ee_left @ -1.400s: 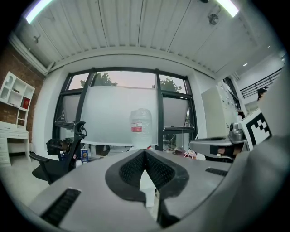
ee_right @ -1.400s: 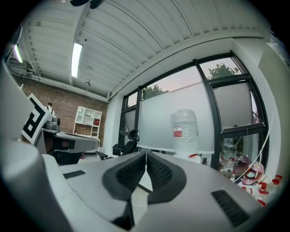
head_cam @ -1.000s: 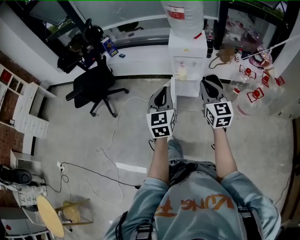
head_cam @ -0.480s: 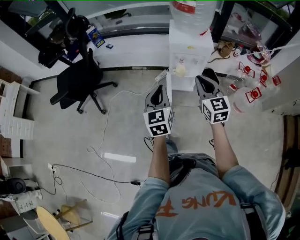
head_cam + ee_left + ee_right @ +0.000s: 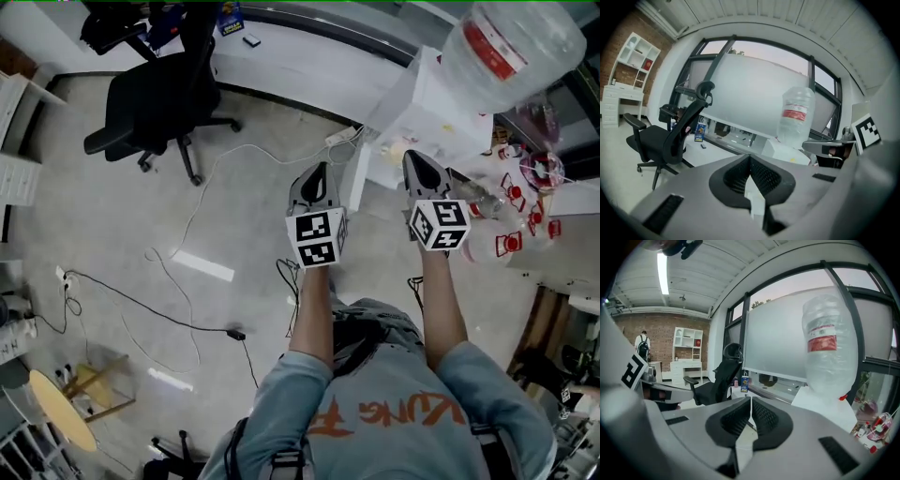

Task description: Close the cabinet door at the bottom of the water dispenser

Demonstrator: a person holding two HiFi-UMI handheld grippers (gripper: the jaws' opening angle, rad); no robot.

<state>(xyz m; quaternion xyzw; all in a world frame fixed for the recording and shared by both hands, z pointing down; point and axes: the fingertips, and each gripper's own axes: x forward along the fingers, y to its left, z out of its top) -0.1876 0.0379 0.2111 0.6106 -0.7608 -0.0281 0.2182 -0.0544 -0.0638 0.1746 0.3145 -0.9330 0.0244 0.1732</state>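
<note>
Far right across the floor stands the water dispenser (image 5: 417,108), with its bottle (image 5: 516,42) on top; its bottom cabinet door (image 5: 354,183) hangs open, swung toward the near side and seen edge-on between the two grippers. Since a second ago the person has closed in; the dispenser now looms larger and both grippers have come forward and lower. Left gripper (image 5: 316,171) sits just left of the door; right gripper (image 5: 414,157) faces the cabinet front. Both sets of fingers are closed and hold nothing; contact with the door not evident. Judgement: approach nearly done; push on the door not yet begun.
</note>
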